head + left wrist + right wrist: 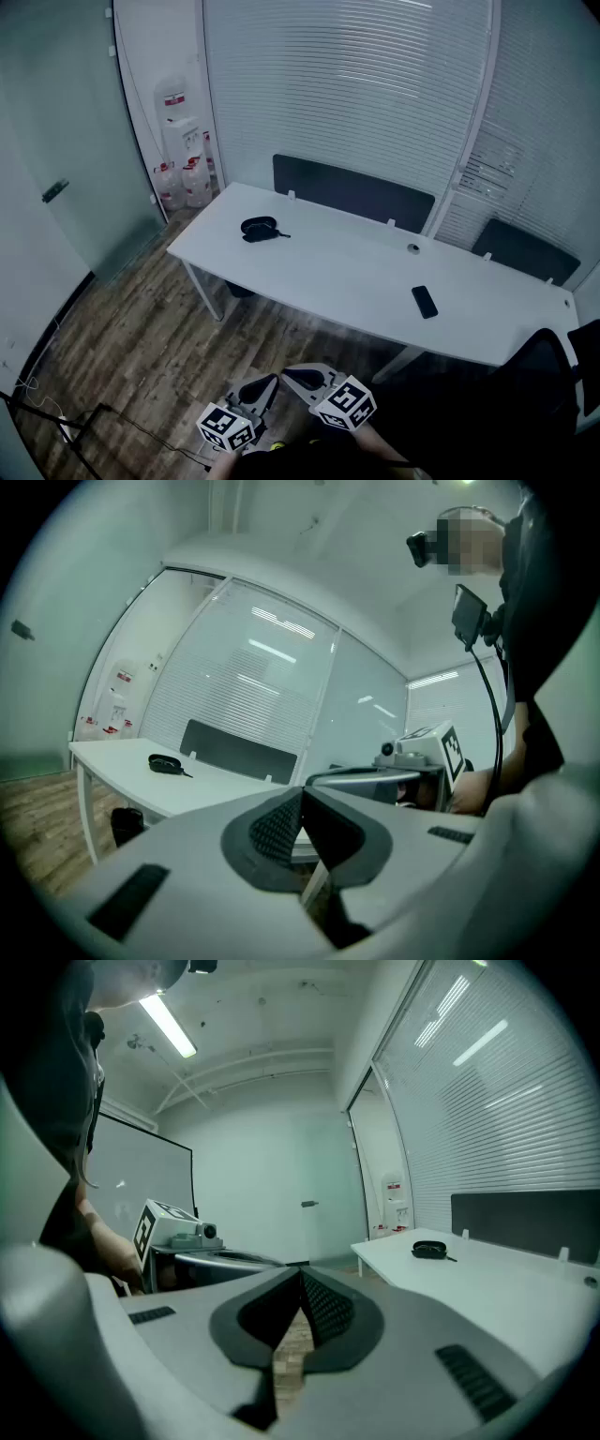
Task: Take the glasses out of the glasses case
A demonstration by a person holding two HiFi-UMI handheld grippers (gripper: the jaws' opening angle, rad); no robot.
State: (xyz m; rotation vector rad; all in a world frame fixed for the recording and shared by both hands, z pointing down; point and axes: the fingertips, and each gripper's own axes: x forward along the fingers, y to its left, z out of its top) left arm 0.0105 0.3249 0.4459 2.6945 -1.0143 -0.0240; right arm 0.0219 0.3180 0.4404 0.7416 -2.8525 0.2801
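The black glasses case (259, 228) lies near the left end of the white table (347, 272), with a thin black piece sticking out to its right. The glasses themselves are not visible. Both grippers hang low over the wooden floor, well short of the table. My left gripper (271, 381) has its jaws together with nothing between them, and so does my right gripper (290, 374) beside it. In the left gripper view the case (166, 763) is small and far beyond the shut left gripper (302, 794). From the shut right gripper (300, 1275) the case (430, 1250) also looks distant.
A black phone (425, 302) and a small round object (413, 248) lie on the table's right half. Dark divider panels (352, 192) stand along its far edge. A water dispenser (185, 141) with bottles is in the back left corner, a dark chair (548, 366) at right, cables (94, 422) on the floor.
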